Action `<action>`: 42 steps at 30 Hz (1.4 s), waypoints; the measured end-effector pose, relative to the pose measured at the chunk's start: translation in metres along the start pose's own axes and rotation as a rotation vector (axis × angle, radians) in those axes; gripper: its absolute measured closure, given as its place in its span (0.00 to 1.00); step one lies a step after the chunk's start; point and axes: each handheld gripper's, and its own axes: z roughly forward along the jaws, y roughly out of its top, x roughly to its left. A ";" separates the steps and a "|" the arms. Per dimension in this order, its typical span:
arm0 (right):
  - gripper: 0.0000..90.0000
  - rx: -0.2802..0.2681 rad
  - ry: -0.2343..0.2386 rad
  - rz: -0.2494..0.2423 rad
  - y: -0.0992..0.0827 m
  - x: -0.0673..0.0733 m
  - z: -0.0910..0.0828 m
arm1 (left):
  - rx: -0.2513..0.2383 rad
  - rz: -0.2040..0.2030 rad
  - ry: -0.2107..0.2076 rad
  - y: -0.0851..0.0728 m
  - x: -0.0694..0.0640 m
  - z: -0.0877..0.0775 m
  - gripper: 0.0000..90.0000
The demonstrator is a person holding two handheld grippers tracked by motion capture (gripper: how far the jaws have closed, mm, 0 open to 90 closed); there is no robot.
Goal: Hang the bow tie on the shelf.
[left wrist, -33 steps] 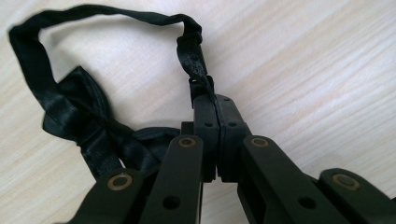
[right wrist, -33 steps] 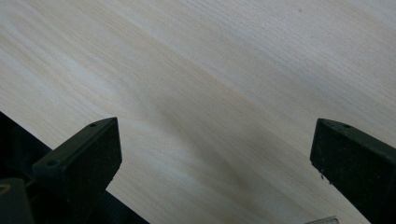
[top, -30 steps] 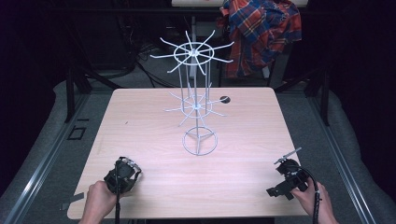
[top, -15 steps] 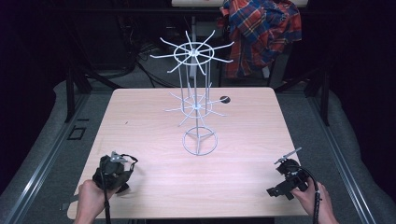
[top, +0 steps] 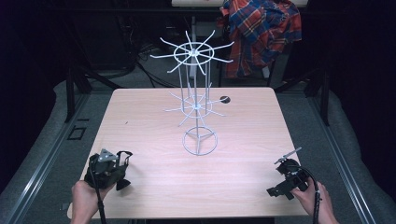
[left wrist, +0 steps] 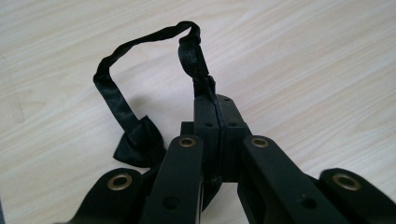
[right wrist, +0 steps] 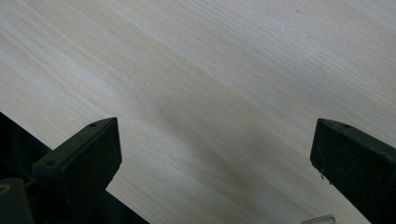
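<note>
A square light wooden table (top: 154, 116) stands on grey carpet, seen from above. Behind its far edge, a red, blue and white plaid shirt (top: 261, 32) hangs in the dark. A tall white wire display rack (top: 196, 100), with two tiers of spoke-like hooks on a round wire base, stands upright at the middle of the table. Just beside its lower tier, toward the far edge, lies a small dark round spot (top: 225, 99), too small to make out.

At the near left corner, a person's hand holds the left gripper (top: 122, 169) just above the tabletop. Its jaws are clenched on a thin black ribbon loop (left wrist: 140, 79); the strip is pinched between the pads, arches out ahead of them and curls back to a knotted end beside the gripper.

At the near right corner, the other hand holds the right gripper (top: 274, 191) low over bare wood, jaws released and wide apart with nothing between them.
</note>
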 end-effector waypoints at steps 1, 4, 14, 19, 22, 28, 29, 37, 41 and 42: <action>0.02 -0.001 0.000 -0.001 0.000 0.000 0.000 | -0.021 -0.009 0.000 0.000 0.000 -0.003 0.99; 0.02 0.000 0.000 -0.001 0.000 0.000 0.000 | -0.034 -0.011 0.003 0.000 0.000 -0.005 0.99; 0.02 -0.014 0.004 0.000 0.000 -0.001 0.001 | -0.085 -0.029 -0.007 0.002 0.003 -0.014 0.99; 0.02 -0.017 0.002 -0.002 0.000 0.000 0.001 | -0.092 -0.030 -0.012 0.003 0.003 -0.018 0.99; 0.02 -0.014 0.004 0.002 0.000 -0.001 0.001 | -0.104 -0.030 -0.014 0.005 0.002 -0.019 0.99; 0.02 -0.009 -0.001 -0.005 0.000 -0.001 0.001 | -0.121 -0.023 -0.018 0.008 0.001 -0.024 0.99; 0.02 -0.009 -0.001 -0.007 0.000 -0.001 0.002 | -0.124 -0.024 -0.018 0.009 0.001 -0.024 0.99; 0.02 -0.004 0.002 -0.002 0.000 -0.001 0.002 | -0.151 -0.019 -0.019 0.016 -0.001 -0.027 0.99; 0.02 -0.003 0.000 0.005 0.000 0.000 0.002 | -0.166 -0.015 -0.016 0.021 -0.003 -0.026 0.99; 0.02 -0.003 0.000 0.005 0.000 0.000 0.002 | -0.166 -0.015 -0.016 0.021 -0.003 -0.026 0.99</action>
